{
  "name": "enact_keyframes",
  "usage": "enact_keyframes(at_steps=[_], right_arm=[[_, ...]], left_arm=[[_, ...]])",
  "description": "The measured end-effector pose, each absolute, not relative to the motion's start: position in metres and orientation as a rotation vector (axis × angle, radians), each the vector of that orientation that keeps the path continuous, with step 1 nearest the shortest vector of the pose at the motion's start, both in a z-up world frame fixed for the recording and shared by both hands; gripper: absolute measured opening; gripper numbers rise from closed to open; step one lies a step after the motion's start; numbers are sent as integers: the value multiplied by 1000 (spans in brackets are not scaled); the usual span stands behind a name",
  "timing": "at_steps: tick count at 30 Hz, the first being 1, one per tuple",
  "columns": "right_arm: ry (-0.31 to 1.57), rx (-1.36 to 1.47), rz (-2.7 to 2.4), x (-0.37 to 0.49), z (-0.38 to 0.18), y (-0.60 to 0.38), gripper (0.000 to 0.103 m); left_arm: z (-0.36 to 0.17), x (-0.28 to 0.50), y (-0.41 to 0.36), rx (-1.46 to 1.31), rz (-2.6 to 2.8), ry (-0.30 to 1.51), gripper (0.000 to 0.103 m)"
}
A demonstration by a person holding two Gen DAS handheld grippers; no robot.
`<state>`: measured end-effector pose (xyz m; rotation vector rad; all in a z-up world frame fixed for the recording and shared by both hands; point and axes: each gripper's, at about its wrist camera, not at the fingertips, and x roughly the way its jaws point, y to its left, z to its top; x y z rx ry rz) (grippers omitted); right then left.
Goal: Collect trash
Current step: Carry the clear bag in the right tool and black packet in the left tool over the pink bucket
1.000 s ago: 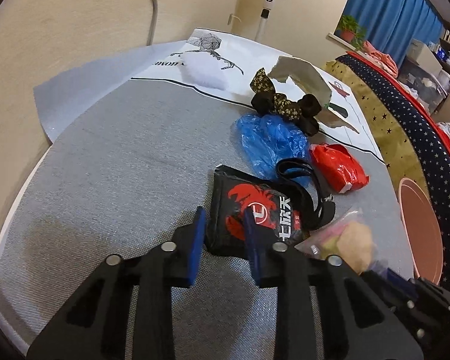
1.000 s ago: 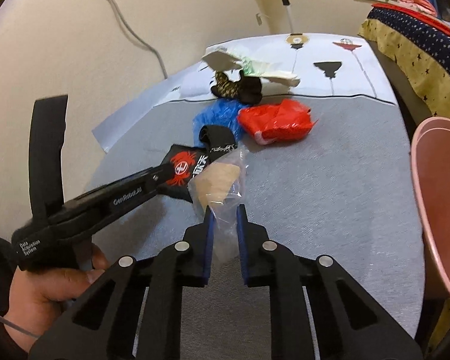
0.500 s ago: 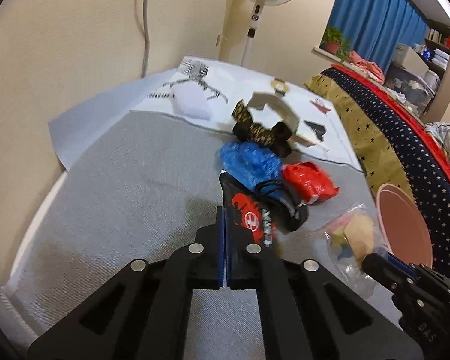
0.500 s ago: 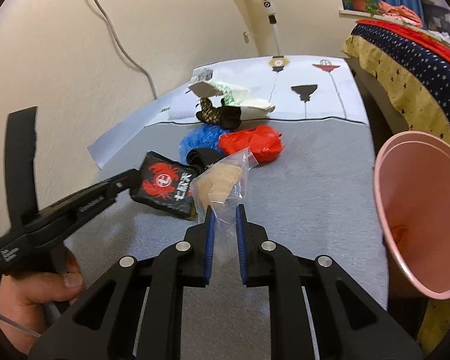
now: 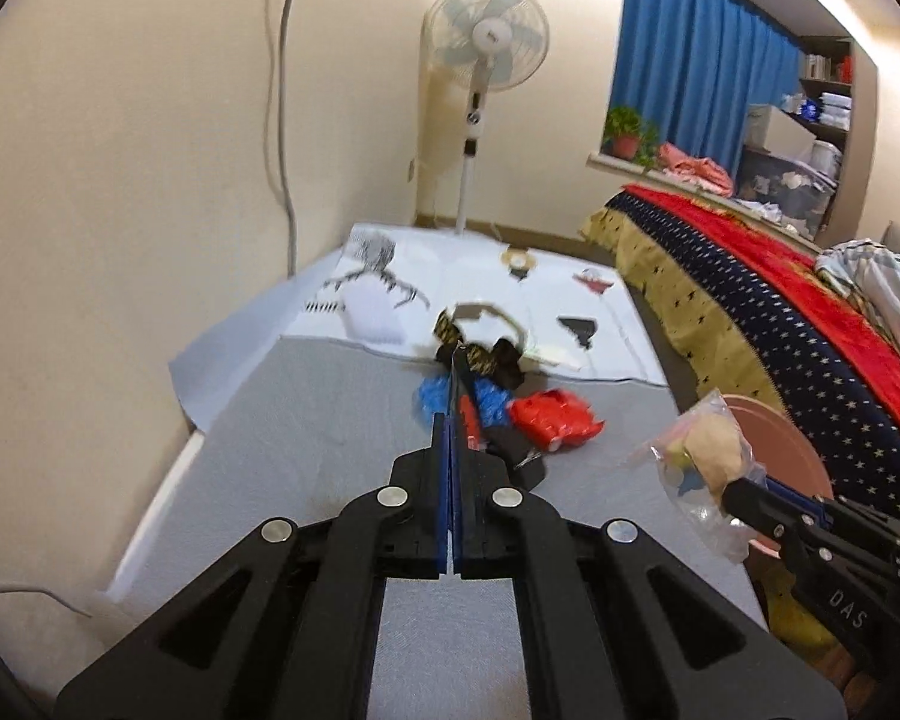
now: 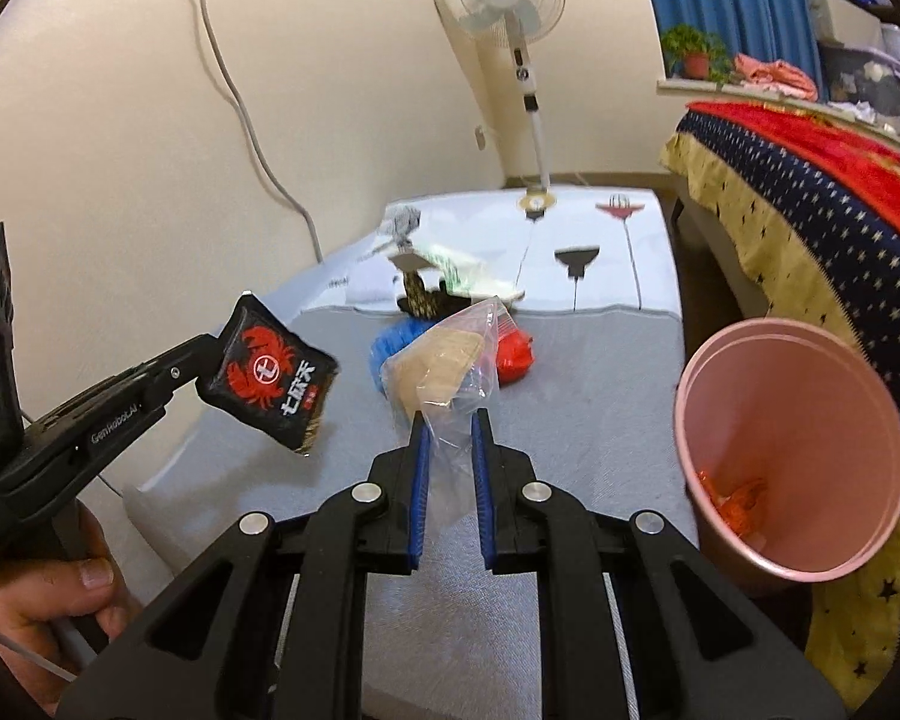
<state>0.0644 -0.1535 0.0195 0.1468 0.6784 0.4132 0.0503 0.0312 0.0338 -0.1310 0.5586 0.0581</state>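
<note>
My left gripper is shut on a black snack packet with a red crab print, seen edge-on in the left wrist view, and holds it above the grey table. My right gripper is shut on a clear plastic bag with beige contents, also lifted; it shows in the left wrist view. A pink bin stands at the right with orange trash in it. On the table lie a red wrapper, a blue bag and a black patterned piece.
A white printed sheet covers the table's far end, with a torn paper piece on it. A standing fan is behind the table. A bed with a starry cover runs along the right. A wall is on the left.
Both grippers have risen from the table. The left one closed on the black packet and lifted it; the right one still holds the clear bag, and the pink bin's opening has come into view.
</note>
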Motion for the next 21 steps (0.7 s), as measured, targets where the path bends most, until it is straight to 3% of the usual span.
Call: enact_keyframes(at_steps=[10,21], right_arm=[[588,181,339,45,71,-197,14],[567,148,232,43,101,-254,14]], left_arm=[[72,27,2,-109,-32,470,0],[76,37,-37,-110,-129,459,0]])
